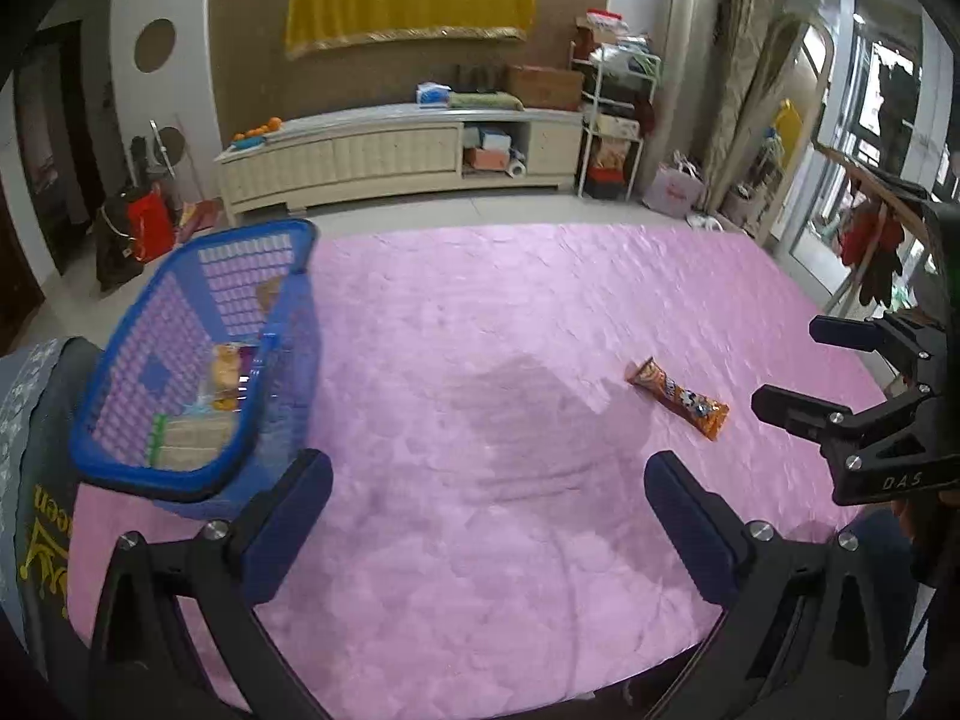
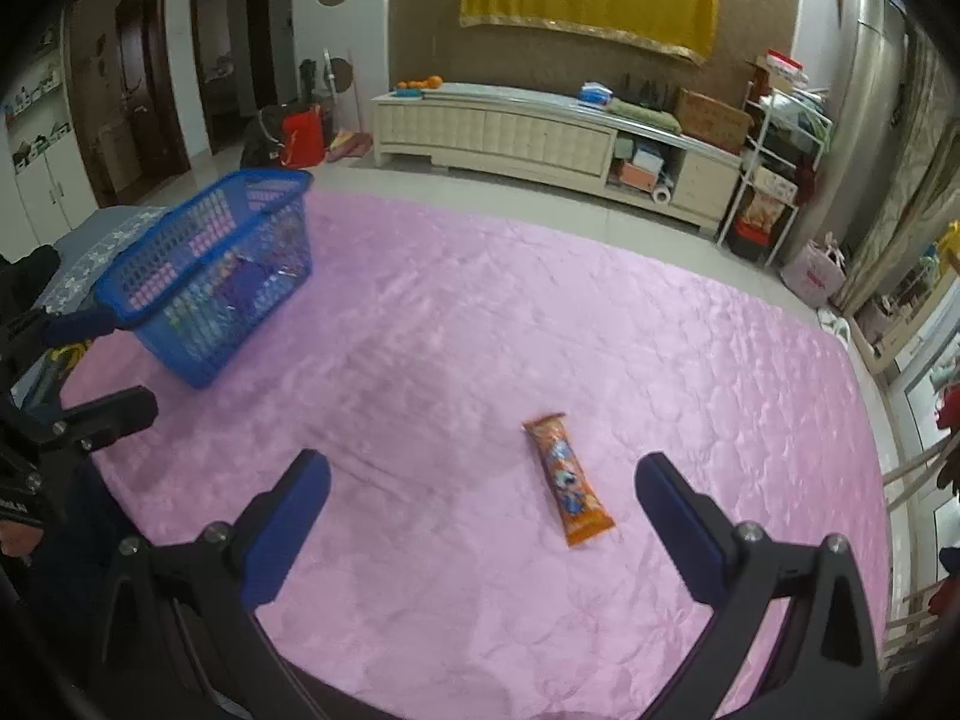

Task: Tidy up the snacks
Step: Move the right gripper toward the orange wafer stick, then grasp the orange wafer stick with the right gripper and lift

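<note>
Currently: Both Grippers Spread Wide, One Snack Bar Loose

Left gripper (image 1: 489, 480) and right gripper (image 2: 483, 480) stand wide apart, nothing between the padded fingers. Orange foil snack bar (image 2: 569, 480), long and flat, lies on the quilted pink cover (image 2: 540, 312), well apart from the blue plastic lattice basket (image 1: 180, 360) holding wrapped snacks.

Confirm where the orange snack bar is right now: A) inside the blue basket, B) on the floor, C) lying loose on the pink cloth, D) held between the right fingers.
C: the orange snack bar lies flat on the pink cloth, apart from the blue basket, ungripped.
</note>
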Motion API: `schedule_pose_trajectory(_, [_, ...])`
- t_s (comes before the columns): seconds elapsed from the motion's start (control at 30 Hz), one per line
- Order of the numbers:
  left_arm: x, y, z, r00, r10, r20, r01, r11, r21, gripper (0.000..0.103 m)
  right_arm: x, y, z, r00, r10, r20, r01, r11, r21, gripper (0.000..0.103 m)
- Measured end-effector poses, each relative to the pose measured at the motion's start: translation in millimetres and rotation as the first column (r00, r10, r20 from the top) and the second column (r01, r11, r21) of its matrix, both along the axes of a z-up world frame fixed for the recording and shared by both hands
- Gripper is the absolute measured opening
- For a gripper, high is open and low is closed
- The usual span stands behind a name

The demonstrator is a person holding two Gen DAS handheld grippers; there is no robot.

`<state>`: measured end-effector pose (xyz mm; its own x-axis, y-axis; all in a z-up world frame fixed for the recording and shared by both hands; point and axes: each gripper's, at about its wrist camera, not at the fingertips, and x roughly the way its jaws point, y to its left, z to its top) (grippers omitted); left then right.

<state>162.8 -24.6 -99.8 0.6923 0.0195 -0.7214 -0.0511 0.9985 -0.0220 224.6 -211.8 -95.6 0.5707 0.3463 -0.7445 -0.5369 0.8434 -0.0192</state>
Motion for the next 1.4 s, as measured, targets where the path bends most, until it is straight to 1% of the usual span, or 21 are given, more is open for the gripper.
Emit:
schedule_pose_trajectory(0.13, [20.9,-12.0,-12.4,1.000,-0.013,-0.027,0.013,1.000,-0.007,0.103,3.9,-13.6,-9.9,0.999,-0.017,0.038,0.016,0.999,0.029,0.103])
schedule_pose_trajectory(0.27, [41.6,-18.9,-28.7,0.998,-0.016,-0.061,0.016,1.000,-0.006,0.103,14.7,-17.6,-24.0,0.998,0.005,0.060,-0.006,1.000,0.015,0.103])
schedule_pose_trajectory(0.33, [48.7,-21.6,-36.7,0.997,-0.019,-0.076,0.018,1.000,-0.005,0.103,23.4,-18.9,-33.3,0.999,0.006,0.038,-0.007,1.000,0.019,0.103])
schedule_pose_trajectory(0.53, [73.2,-29.3,-58.3,0.993,-0.030,-0.115,0.028,0.999,-0.019,0.103,53.0,-22.0,-69.5,0.998,-0.012,-0.068,0.013,1.000,0.012,0.103])
schedule_pose_trajectory(0.57, [77.7,-30.3,-61.7,0.992,-0.032,-0.121,0.030,0.999,-0.020,0.103,58.4,-23.2,-73.4,0.996,-0.010,-0.084,0.013,0.999,0.029,0.103])
schedule_pose_trajectory(0.6, [81.7,-31.0,-65.4,0.991,-0.036,-0.130,0.033,0.999,-0.025,0.103,63.2,-23.8,-76.5,0.997,-0.017,-0.078,0.019,0.999,0.028,0.103])
schedule_pose_trajectory(0.67, [90.3,-30.9,-71.4,0.988,-0.046,-0.146,0.041,0.998,-0.038,0.103,69.3,-21.9,-82.9,0.998,-0.015,-0.065,0.015,1.000,-0.001,0.103])
schedule_pose_trajectory(0.7, [95.3,-33.0,-74.0,0.987,-0.049,-0.151,0.043,0.998,-0.040,0.103,72.4,-22.1,-86.3,0.997,-0.017,-0.071,0.016,1.000,-0.009,0.103])
schedule_pose_trajectory(0.77, [103.2,-36.0,-78.1,0.987,-0.050,-0.153,0.042,0.998,-0.049,0.103,82.8,-20.7,-99.0,0.989,-0.023,-0.145,0.016,0.999,-0.045,0.103])
schedule_pose_trajectory(0.83, [110.4,-37.9,-82.8,0.986,-0.056,-0.160,0.046,0.997,-0.065,0.103,89.3,-20.2,-112.2,0.983,-0.034,-0.181,0.017,0.995,-0.096,0.103])
schedule_pose_trajectory(0.9, [117.5,-41.9,-87.2,0.983,-0.067,-0.169,0.058,0.997,-0.059,0.103,91.3,-23.6,-116.5,0.980,-0.029,-0.197,0.010,0.995,-0.097,0.103])
schedule_pose_trajectory(0.97, [123.2,-47.1,-92.6,0.982,-0.069,-0.178,0.065,0.997,-0.031,0.103,91.7,-28.0,-116.6,0.977,-0.026,-0.210,0.010,0.997,-0.080,0.101])
schedule_pose_trajectory(1.0, [125.0,-48.8,-94.7,0.981,-0.070,-0.183,0.065,0.997,-0.030,0.103,91.3,-30.1,-117.3,0.976,-0.024,-0.219,0.007,0.997,-0.076,0.098])
schedule_pose_trajectory(1.07, [125.0,-50.1,-97.8,0.979,-0.072,-0.190,0.063,0.997,-0.052,0.103,89.7,-30.7,-120.3,0.972,-0.023,-0.232,0.000,0.995,-0.097,0.069])
schedule_pose_trajectory(1.13, [122.1,-50.6,-100.2,0.978,-0.072,-0.194,0.061,0.996,-0.064,0.103,86.5,-29.3,-126.3,0.970,-0.012,-0.242,-0.019,0.992,-0.124,0.060])
schedule_pose_trajectory(1.2, [120.6,-51.0,-104.4,0.977,-0.073,-0.201,0.063,0.996,-0.056,0.103,83.5,-28.6,-124.9,0.972,0.002,-0.235,-0.028,0.994,-0.109,0.045])
schedule_pose_trajectory(1.23, [117.9,-51.1,-104.4,0.976,-0.071,-0.204,0.062,0.997,-0.051,0.103,81.0,-28.7,-123.3,0.974,0.004,-0.229,-0.030,0.994,-0.109,0.028])
schedule_pose_trajectory(1.27, [115.4,-51.0,-103.2,0.977,-0.070,-0.204,0.061,0.997,-0.050,0.103,79.8,-27.4,-121.1,0.972,0.007,-0.234,-0.032,0.994,-0.104,0.021])
schedule_pose_trajectory(1.33, [108.7,-48.5,-98.6,0.978,-0.066,-0.197,0.056,0.997,-0.057,0.103,75.0,-27.2,-118.7,0.966,0.029,-0.257,-0.048,0.996,-0.070,0.020])
schedule_pose_trajectory(1.4, [103.7,-43.9,-91.9,0.982,-0.063,-0.180,0.052,0.996,-0.068,0.103,64.8,-19.4,-113.0,0.968,0.051,-0.244,-0.071,0.995,-0.076,0.020])
